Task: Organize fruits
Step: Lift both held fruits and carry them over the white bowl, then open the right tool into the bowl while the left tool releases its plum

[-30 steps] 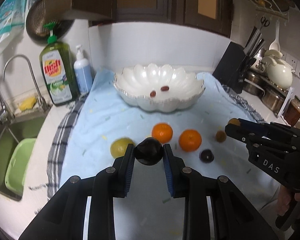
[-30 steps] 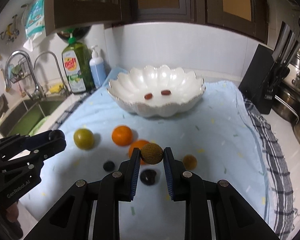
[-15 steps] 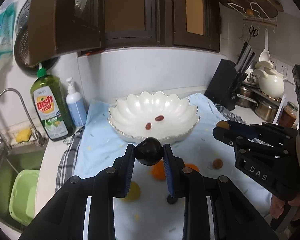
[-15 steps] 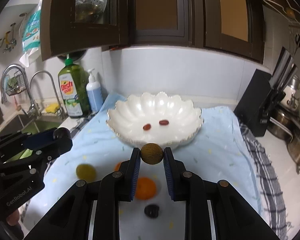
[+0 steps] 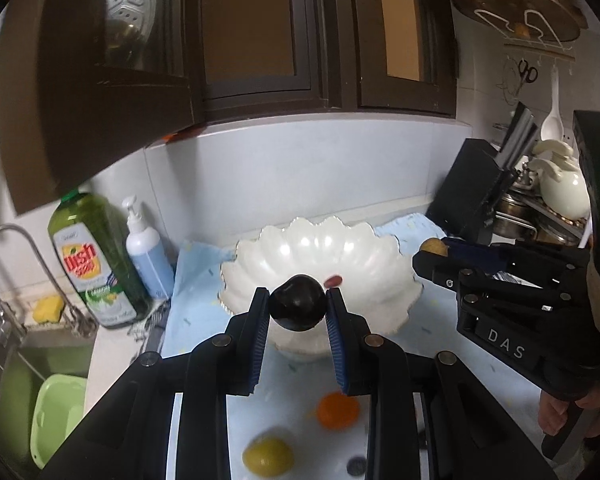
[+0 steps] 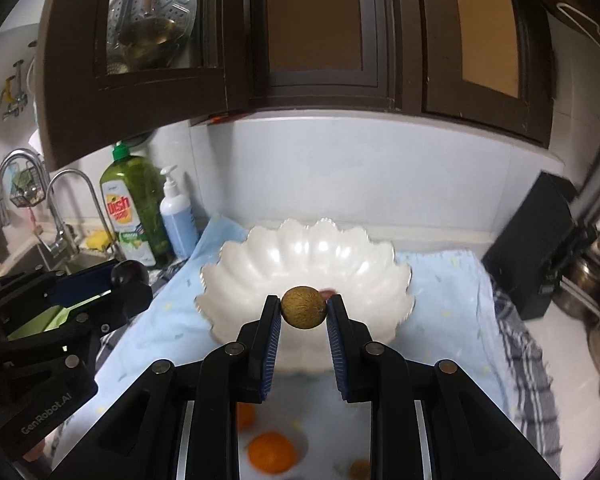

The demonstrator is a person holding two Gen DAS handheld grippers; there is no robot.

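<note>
My left gripper [image 5: 298, 309] is shut on a dark plum [image 5: 298, 307] and holds it in the air in front of the white scalloped bowl [image 5: 360, 252]. My right gripper [image 6: 303, 307] is shut on a small brown round fruit [image 6: 303, 306], also held before the bowl [image 6: 260, 268]. A red date [image 5: 333, 280] lies in the bowl. On the blue cloth below lie an orange [image 5: 337, 410], a yellow-green fruit [image 5: 267, 456] and a small dark fruit [image 5: 356, 465]. The right wrist view shows an orange [image 6: 271, 452] and a small brown fruit [image 6: 359, 469].
A green dish soap bottle [image 5: 94, 264] and a blue pump bottle [image 5: 148, 248] stand left of the bowl. A sink with tap [image 5: 4, 264] and green tub [image 5: 58, 412] is at far left. A black knife block [image 5: 472, 196] and pots stand right. Dark cabinets hang overhead.
Both grippers have risen and moved forward towards the bowl with their fruits; the bowl looms larger and the loose fruits have dropped to the bottom of the views.
</note>
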